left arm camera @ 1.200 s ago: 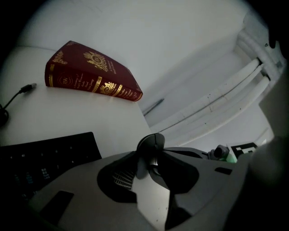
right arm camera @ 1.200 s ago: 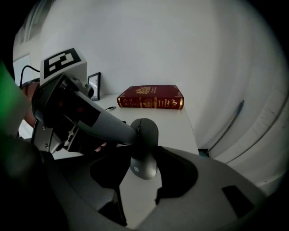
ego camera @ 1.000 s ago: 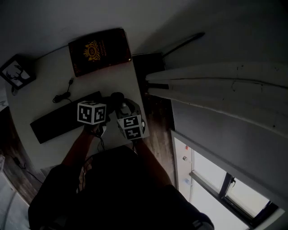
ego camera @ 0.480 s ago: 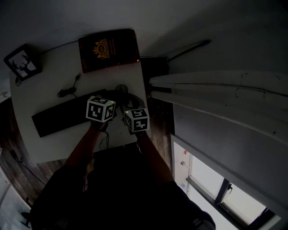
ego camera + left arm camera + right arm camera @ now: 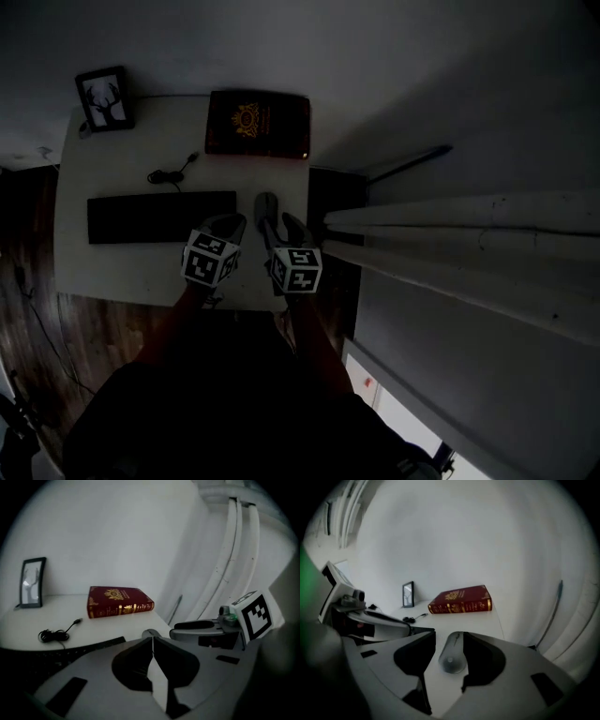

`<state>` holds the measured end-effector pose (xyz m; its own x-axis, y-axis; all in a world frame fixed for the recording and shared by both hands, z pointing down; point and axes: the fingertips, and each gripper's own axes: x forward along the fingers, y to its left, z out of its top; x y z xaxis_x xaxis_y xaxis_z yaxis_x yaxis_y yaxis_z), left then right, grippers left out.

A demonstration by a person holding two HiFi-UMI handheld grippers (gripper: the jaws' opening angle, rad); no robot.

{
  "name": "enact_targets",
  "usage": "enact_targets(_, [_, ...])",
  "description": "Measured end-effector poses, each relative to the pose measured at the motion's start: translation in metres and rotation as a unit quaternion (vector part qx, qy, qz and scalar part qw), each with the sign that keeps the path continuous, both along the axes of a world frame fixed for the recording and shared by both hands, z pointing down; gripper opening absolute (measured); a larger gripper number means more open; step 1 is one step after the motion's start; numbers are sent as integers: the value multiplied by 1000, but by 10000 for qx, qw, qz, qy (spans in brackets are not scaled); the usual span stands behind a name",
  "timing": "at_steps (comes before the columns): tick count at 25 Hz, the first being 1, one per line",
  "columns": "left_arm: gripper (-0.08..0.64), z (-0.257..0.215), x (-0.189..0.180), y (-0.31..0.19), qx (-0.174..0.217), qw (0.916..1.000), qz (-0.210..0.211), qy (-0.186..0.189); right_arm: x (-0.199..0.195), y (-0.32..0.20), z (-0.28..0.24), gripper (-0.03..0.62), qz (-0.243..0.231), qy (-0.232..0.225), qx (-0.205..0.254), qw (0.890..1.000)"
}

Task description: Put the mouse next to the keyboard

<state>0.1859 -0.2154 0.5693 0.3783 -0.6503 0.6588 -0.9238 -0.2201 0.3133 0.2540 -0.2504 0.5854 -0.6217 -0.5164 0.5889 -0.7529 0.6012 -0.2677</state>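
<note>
Grey mouse (image 5: pixel 451 660) on desk (image 5: pixel 490 620), between spread jaws of right claw (image 5: pixel 450 638), left claw (image 5: pixel 153 640) pressed together

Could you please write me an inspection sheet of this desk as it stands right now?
Surface: white table, dimly lit.
Job's things: mouse lies flat just off the right end of the keyboard, with a small gap between them.
Clutter: red book and frame along the far edge.
Grippers: left gripper has its jaws shut and empty; right gripper has its jaws apart, straddling the mouse.
Cables: one loose coiled cable behind the keyboard.
Surroundings: wood floor to the left, white pipes to the right.
</note>
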Motion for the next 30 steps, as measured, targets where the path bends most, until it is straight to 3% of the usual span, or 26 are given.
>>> enact_targets(4, [3, -10, -2, 41, -18, 9964, -849, 36, -11, 27, -32, 133, -346, -956, 84, 9948])
enact_targets(7, [3, -27, 11, 62, 207, 9942, -1056, 20, -13, 43, -57, 41, -704, -1340, 464, 9874])
enact_targets(12, [3, -49, 50, 98, 584, 9901, -1244, -289, 10, 76, -78, 20, -1158, -1736, 810, 9746])
enact_targets(16, [3, -60, 65, 116, 621, 9892, -1204, -566, 28, 109, -91, 20, -1275, -1720, 907, 9726])
enact_targets(19, [3, -69, 72, 119, 863, 9859, -1265, -680, 42, 121, -88, 20, -1128, -1685, 956, 9745])
enact_targets(25, [3, -72, 89, 138, 1258, 9815, -1383, -412, 76, 150, -83, 20, -864, -1380, 1400, 9767])
enact_targets(30, [3, -89, 96, 189, 1635, 9736, -1523, -462, 106, 207, -96, 20, -962, -1012, 1681, 9758])
